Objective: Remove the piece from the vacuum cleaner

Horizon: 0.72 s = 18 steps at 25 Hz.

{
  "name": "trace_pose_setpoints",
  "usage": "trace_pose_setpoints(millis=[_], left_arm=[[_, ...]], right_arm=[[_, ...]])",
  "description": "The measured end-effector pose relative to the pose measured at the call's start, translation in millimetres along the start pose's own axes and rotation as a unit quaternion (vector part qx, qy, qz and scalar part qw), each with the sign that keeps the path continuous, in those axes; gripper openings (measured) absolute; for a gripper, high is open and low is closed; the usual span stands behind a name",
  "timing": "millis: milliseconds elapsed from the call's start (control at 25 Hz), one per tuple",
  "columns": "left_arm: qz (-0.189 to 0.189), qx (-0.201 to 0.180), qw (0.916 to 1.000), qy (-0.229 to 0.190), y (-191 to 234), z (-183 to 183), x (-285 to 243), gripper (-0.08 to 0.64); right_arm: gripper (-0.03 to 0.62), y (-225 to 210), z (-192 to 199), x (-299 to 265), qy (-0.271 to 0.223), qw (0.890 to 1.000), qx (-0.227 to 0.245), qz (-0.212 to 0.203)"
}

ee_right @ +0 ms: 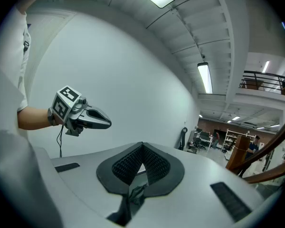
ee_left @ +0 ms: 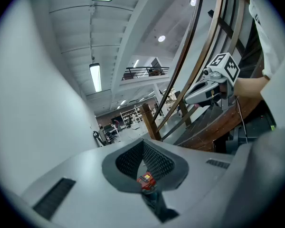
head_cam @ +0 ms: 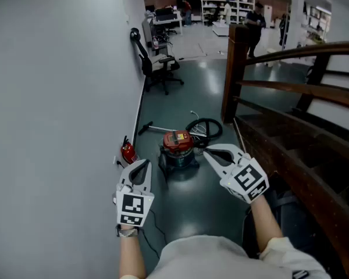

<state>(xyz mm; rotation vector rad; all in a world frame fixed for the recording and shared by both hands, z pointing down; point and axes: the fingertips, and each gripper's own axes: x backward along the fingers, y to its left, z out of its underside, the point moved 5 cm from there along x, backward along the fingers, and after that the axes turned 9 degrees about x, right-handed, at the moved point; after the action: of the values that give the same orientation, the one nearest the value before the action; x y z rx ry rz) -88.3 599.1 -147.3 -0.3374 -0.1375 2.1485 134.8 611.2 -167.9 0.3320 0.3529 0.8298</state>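
Observation:
The vacuum cleaner (head_cam: 178,147), with a red top and a dark drum, stands on the dark green floor ahead of me. Its black hose (head_cam: 206,127) coils behind it, and a dark wand (head_cam: 153,127) lies to its left. My left gripper (head_cam: 145,163) is held in the air short of the vacuum's left side, shut and empty. My right gripper (head_cam: 207,151) hovers just right of the vacuum, also shut with nothing in it. In the left gripper view the red top (ee_left: 146,180) shows small below the closed jaws, far off.
A white wall (head_cam: 58,86) runs along the left, with a red fire extinguisher (head_cam: 128,153) at its foot. A dark wooden stair rail (head_cam: 279,89) and post (head_cam: 235,68) close off the right. A black office chair (head_cam: 160,70) stands farther back.

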Motion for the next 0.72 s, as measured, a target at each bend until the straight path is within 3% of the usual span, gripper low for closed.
trace_pose_setpoints(millis=[360,720], left_arm=[[-0.003,-0.001,1.0000,-0.001,-15,-4,-18,0.001],[-0.001,0.007,0.9999,0.015,-39,3,-39,0.002]], right_arm=[[0.029,-20,6,12,-0.056,0.996,-0.065,-0.012],[0.029,-38,37,16,-0.042,0.996,-0.071,-0.018]])
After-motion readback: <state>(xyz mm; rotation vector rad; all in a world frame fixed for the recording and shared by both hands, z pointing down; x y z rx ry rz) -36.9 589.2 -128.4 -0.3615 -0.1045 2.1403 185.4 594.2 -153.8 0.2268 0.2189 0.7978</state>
